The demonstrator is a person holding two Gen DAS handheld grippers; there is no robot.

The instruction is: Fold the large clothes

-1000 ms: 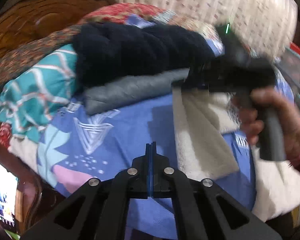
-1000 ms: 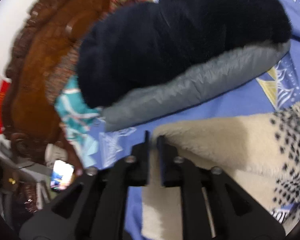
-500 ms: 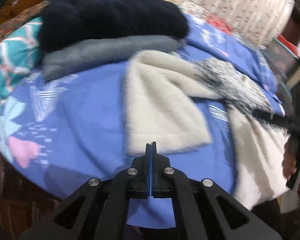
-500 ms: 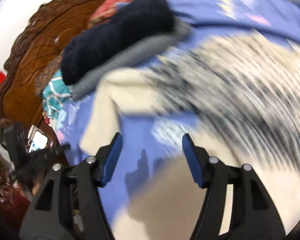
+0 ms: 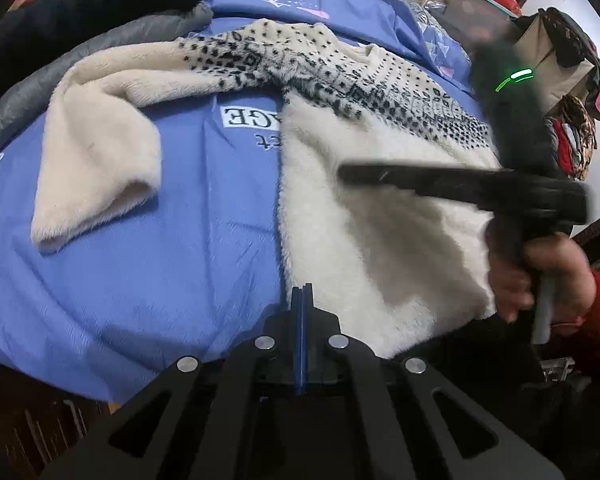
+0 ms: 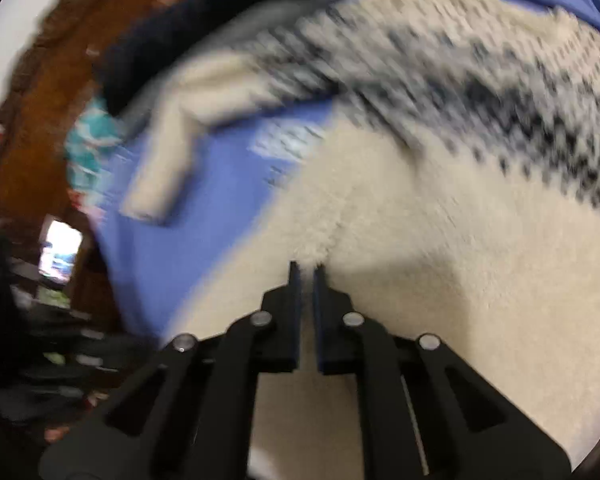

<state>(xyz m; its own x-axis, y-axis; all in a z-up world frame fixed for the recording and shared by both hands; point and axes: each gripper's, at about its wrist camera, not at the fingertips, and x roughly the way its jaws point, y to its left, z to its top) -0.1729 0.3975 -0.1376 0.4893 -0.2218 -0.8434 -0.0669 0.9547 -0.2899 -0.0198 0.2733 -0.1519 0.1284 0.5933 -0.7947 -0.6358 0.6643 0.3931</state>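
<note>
A cream fleece sweater [image 5: 380,216] with a black-dotted yoke lies spread on the blue bedsheet [image 5: 140,264]. Its left sleeve [image 5: 96,168] is bent down toward the bed's near edge. My left gripper [image 5: 302,300] is shut and empty, above the sheet just left of the sweater's hem. My right gripper [image 5: 344,172] reaches over the sweater's body from the right. In the right wrist view, which is blurred, the right gripper [image 6: 307,276] is shut on a pinch of the sweater's [image 6: 440,240] cream fabric.
A dark navy fleece [image 5: 80,4] and a grey garment [image 5: 100,48] are stacked at the back left of the bed. A carved wooden headboard [image 6: 32,120] stands at the left. A lit phone screen [image 6: 58,252] sits beside the bed. Bags and clothes [image 5: 568,80] pile up at the far right.
The right gripper let go of the sleeve near the stacked clothes, swung open across the sweater, and has shut on the sweater's body. The left gripper's view shifted right toward the hem.
</note>
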